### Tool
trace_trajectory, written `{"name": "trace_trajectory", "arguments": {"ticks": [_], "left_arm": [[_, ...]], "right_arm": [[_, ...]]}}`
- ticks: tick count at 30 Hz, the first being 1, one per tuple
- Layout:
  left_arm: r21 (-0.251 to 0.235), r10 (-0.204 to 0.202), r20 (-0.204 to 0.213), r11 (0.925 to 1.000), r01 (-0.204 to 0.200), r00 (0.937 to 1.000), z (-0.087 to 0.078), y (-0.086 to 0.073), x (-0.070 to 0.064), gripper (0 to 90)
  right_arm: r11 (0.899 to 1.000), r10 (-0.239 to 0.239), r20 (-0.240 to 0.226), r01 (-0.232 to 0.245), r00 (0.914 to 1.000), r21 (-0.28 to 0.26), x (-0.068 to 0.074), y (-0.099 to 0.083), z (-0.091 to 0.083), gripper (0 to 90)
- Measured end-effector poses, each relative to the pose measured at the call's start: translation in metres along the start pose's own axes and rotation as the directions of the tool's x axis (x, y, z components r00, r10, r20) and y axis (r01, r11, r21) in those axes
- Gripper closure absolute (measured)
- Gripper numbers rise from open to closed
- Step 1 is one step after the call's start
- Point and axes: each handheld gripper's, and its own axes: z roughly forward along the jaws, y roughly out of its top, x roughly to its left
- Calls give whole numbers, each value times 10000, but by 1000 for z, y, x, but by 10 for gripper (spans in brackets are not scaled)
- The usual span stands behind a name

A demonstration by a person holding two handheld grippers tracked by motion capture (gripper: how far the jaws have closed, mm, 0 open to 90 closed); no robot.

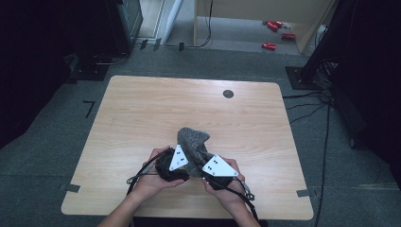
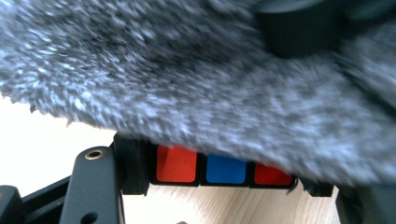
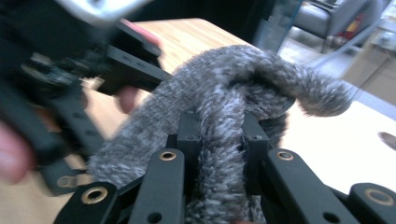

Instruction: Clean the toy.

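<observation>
1. Far left in the high view, bare wooden table (image 1: 142,113), pale grain, with a small dark round disc (image 1: 228,93) set into it near the far edge.
2. The left hand (image 1: 150,182) comes in from the near edge, wrapped around the left gripper (image 1: 176,163), grey three-cornered plate on top, right at the near-centre of the table.
3. In the left gripper view the grey fuzzy cloth (image 2: 196,88) hangs over the jaws and hides their tips; whether this gripper is pinching or spread, I cannot tell. Beneath the cloth's fringe sits a strip of red, blue and red squares (image 2: 223,169) in a black frame.
4. Centre: the cloth (image 1: 193,142) rises as a bunched mound between the two tools, its top leaning toward the far side, its lower end tucked between the grippers.
5. Right now: the right gripper (image 1: 213,170) sits just beside the left one, held by the right hand (image 1: 227,187).
6. The right gripper view settles it: both jaws are clamped on a fold of the cloth (image 3: 224,140), squeezed between them, the rest looping over to the right.
</observation>
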Motion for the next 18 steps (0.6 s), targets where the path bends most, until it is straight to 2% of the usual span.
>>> {"name": "trace_trajectory", "arguments": {"ticks": [2, 4, 6, 9, 12, 15, 16, 18], "left_arm": [[-40, 19, 4, 10000, -19, 10000, 0, 1, 0, 348], [-43, -11, 21, 10000, 12, 10000, 0, 1, 0, 348], [-132, -225, 122, 9997, 227, 9997, -1, 1, 3, 348], [-123, -461, 126, 9989, 463, 9989, -3, 1, 6, 347], [131, -309, -18, 9994, 309, 9995, -1, 2, 2, 347], [464, -72, -246, 9989, 84, 9997, 0, 4, -1, 348], [463, -89, -222, 9989, 100, 9997, -1, 4, -1, 348], [257, -156, -143, 9995, 159, 9998, -3, 5, 1, 348]], "right_arm": [[9992, 401, -92, -402, 9992, -60, -6, 0, -1, 759], [9993, 360, 149, -359, 9992, -56, -8, 0, -2, 764], [9995, 241, 544, -251, 9982, 186, -9, 1, -3, 765], [9982, 578, 520, -586, 9970, 135, -12, 0, -5, 765], [9998, 194, 222, -193, 9996, -63, -2, 5, -5, 760], [9957, -910, 448, 902, 9948, 199, 15, 7, 0, 753], [9947, -1017, 459, 1009, 9938, 205, 16, 7, 1, 754], [9968, -794, 405, 790, 9960, 124, 11, 6, 0, 760]]}}
